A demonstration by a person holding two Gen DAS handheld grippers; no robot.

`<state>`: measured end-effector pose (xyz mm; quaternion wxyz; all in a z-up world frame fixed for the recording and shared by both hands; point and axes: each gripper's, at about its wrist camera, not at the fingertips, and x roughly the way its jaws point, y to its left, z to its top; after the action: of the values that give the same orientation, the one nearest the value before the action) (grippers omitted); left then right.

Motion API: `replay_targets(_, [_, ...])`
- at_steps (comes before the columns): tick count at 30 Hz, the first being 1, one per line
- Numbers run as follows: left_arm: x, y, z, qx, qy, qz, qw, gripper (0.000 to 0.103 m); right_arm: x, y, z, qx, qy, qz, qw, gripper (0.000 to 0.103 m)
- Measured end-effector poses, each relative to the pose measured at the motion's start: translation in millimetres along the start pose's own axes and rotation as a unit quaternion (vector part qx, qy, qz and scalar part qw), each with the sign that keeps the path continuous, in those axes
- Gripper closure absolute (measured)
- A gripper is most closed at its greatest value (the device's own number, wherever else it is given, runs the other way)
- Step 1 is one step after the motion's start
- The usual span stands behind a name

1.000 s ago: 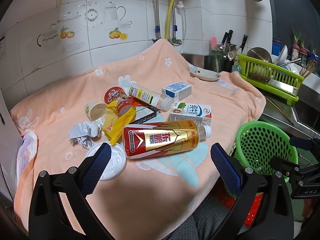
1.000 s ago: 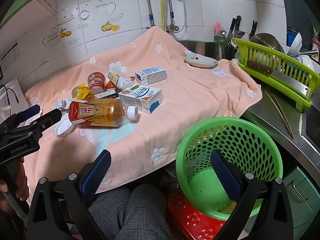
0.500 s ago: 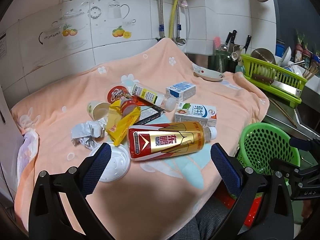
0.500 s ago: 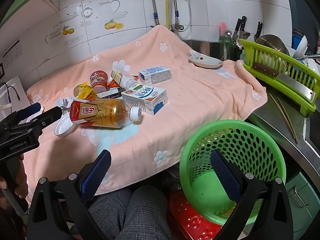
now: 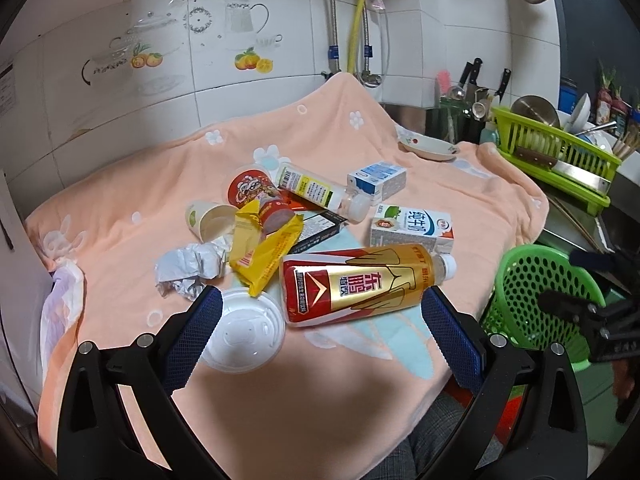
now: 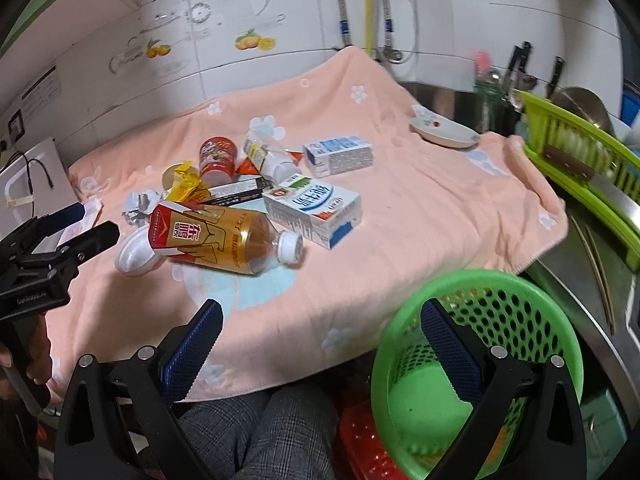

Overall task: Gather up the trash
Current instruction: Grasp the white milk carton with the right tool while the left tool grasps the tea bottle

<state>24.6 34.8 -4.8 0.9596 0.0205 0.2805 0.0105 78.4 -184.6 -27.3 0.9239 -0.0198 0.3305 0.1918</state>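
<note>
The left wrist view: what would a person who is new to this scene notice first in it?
The eye goes first to the big red-and-gold plastic drink bottle, lying on its side at the near edge of a heap of trash on the peach flowered towel. Next comes the bright green perforated plastic basket at the right, below the towel's edge. The open left gripper frames the bottle, not touching it.
</note>
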Motion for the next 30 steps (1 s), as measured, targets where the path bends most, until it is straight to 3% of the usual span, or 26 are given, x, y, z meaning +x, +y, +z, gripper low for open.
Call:
replay_targets(16, [19.8, 13.7, 7.0, 0.016, 0.018, -0.087, 0.9959, 0.005, 68.3, 2.5, 79.5, -0.097, 0.05, 0.073, 0.991, 0.008])
replay_targets(22, [27.1, 13.2, 7.0, 0.048, 0.015, -0.104, 0.9933, 0.005, 111.2, 1.3, 104.9, -0.135, 0.087, 0.093, 0.983, 0.016])
replay_targets(30, [36.6, 10.5, 8.2, 0.085, 0.016, -0.136, 0.987, 0.005, 168.5, 4.1, 126.2, -0.189, 0.143, 0.136, 0.962, 0.016])
